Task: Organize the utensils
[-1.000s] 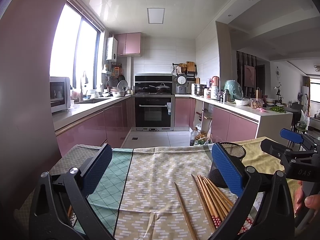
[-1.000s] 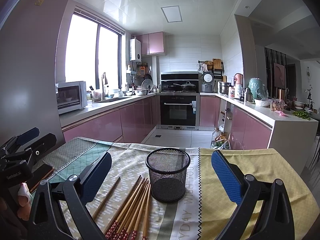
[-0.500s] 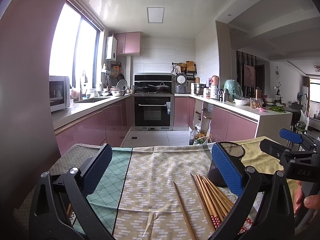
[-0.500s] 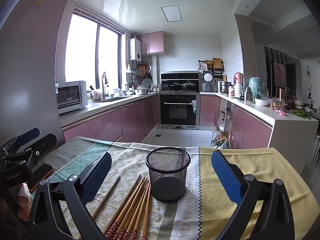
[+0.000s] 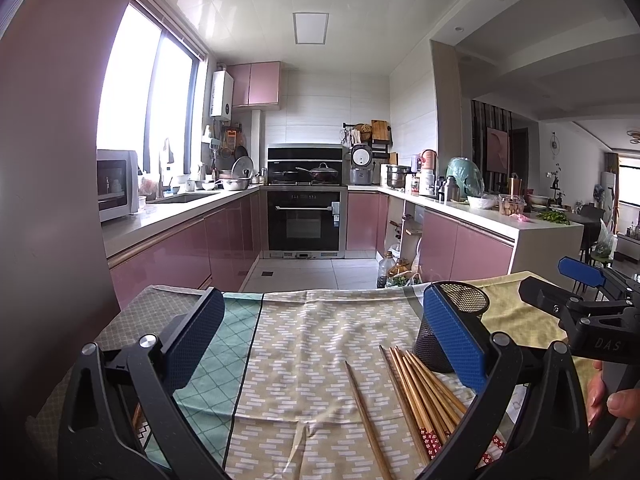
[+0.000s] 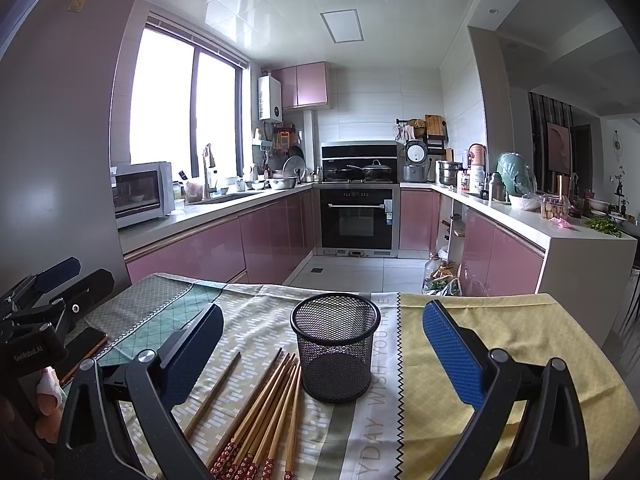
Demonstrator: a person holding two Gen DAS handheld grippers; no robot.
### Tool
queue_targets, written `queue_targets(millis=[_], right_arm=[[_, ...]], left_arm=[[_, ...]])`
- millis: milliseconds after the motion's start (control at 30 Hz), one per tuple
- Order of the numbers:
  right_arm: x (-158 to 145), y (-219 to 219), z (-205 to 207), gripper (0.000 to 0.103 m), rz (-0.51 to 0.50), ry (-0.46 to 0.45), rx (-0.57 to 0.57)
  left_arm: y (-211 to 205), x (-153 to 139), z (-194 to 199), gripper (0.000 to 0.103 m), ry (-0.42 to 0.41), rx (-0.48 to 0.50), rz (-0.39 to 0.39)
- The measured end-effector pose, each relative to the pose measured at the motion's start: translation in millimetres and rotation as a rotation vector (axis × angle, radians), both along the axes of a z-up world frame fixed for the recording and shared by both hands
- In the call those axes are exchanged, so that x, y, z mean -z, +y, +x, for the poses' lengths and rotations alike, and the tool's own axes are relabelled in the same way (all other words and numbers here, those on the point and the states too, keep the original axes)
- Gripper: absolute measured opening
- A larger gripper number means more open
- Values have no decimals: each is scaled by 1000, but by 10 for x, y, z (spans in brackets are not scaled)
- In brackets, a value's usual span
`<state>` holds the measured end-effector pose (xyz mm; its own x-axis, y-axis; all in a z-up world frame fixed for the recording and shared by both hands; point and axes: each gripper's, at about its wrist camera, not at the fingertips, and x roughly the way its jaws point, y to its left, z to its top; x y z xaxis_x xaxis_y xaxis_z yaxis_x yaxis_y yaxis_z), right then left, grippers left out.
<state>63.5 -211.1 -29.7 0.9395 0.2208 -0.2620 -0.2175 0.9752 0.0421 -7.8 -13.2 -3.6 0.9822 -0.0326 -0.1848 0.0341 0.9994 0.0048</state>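
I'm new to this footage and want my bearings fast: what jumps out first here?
A black mesh cup stands upright and empty in the middle of the patchwork tablecloth. Just to its left a bundle of wooden chopsticks lies flat, with one stray chopstick apart, further left. Both the right gripper and the left gripper hover open above the cloth, holding nothing.

Table, covered by patchwork cloth point(image 6: 472, 332). On it: mesh cup point(image 6: 335, 352) mid-table, chopsticks point(image 6: 264, 416) beside it, phone point(image 6: 86, 346) near left edge.
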Motion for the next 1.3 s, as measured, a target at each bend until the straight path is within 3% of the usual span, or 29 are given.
queue_targets(millis=[567,667,867,933,1133,1167,1300], right_arm=[[39,-35,26,97,12,22,-20],[61,-51,59,97,8,54,-44],[268,-17,191,96,-36,203,-116],[374,6,242,87,-57,261,-129],[644,104,384,67,-91,399,-165],[663,135,428,64,-103,419,-166],[809,225,564,53,-141,502,-180]], left_arm=[[36,-4,67,98,36,18,-4],[49,22,129,98,73,32,-9],[49,197,346,98,202,80,13],[35,288,444,96,261,102,26],[-87,638,757,76,438,141,77],[-102,691,798,70,457,146,76],[-153,878,973,63,523,173,86]])
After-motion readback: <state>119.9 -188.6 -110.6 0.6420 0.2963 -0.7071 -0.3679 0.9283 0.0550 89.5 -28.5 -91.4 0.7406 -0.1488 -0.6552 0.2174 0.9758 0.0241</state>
